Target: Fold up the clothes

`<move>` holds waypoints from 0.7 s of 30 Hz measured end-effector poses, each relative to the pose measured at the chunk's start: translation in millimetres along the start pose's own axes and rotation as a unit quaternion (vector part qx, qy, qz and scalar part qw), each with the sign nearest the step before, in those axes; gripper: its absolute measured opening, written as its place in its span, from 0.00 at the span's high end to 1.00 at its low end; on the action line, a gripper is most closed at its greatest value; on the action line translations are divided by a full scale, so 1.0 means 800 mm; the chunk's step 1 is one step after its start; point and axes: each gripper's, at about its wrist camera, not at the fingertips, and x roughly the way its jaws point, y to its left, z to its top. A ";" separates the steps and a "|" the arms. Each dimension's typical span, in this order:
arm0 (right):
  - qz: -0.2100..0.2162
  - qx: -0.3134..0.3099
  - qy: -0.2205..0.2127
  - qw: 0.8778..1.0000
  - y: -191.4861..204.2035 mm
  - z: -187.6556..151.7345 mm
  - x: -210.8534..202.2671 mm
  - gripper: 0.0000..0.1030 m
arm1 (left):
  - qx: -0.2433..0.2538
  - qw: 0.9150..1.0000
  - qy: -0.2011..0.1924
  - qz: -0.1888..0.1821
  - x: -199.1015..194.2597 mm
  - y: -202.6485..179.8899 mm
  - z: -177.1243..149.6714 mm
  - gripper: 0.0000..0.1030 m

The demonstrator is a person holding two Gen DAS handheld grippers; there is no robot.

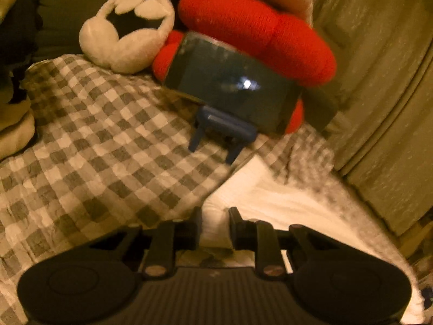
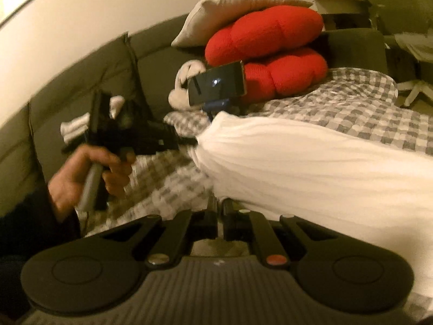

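**Both claws at the white garment's edges, ready for a fold**

You are working over an olive-green fabric sofa (image 2: 81,81) draped with a grey-and-white checked blanket (image 1: 94,135). On that blanket lies the soft white cloth garment (image 2: 311,162), bunched and stretched between your two tools. Behind it sit puffy red knitted cushions (image 2: 270,54) and a dark phone on a blue stand (image 2: 216,84), propped upright, probably to film the work. Your right claw (image 2: 220,216) is clenched on the garment's near edge, likely anchoring it. Your left claw (image 1: 215,224) has white cloth between its narrowed fingers; whether they truly pinch it, I cannot tell. Your left hand (image 2: 89,168) grips its handle.
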 end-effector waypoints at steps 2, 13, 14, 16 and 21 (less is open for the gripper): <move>0.007 -0.001 0.009 1.000 -0.002 0.000 -0.002 0.94 | -0.010 1.000 0.006 -0.006 -0.004 0.009 0.001 0.79; 0.008 0.002 0.047 0.999 -0.007 -0.007 0.005 0.95 | -0.024 1.000 0.008 -0.009 0.006 0.019 -0.006 0.56; 0.002 0.005 0.055 0.998 -0.010 -0.010 0.010 0.94 | -0.026 1.000 0.007 -0.010 0.005 0.019 -0.006 0.56; 0.011 0.005 0.053 0.999 -0.008 -0.012 0.011 0.93 | -0.032 0.999 0.003 -0.013 0.003 0.021 -0.007 0.55; 0.012 0.010 0.048 0.999 -0.007 -0.009 0.008 0.91 | -0.009 1.000 0.001 -0.002 0.009 0.016 -0.011 0.68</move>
